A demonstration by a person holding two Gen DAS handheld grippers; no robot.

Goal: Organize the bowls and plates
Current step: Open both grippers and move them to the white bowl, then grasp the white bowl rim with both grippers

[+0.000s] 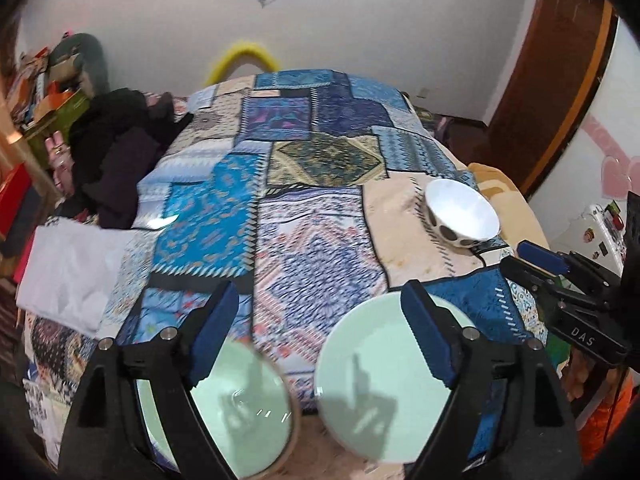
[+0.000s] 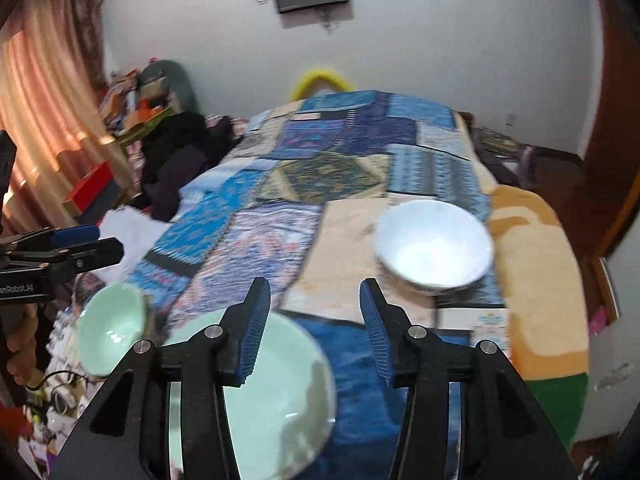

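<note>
Resting on patchwork quilt [image 1: 280, 184]: 2 mint plates [image 1: 384, 380], spotted white bowl [image 1: 462, 214]; both grippers [image 1: 320, 328] wide, empty.

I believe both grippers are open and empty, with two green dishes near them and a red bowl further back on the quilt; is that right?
Not quite: the bowl further back is white, not red, as the right wrist view shows. The rest holds: the left gripper and right gripper are open and empty, with the green plate and green bowl near them on the quilt.
</note>
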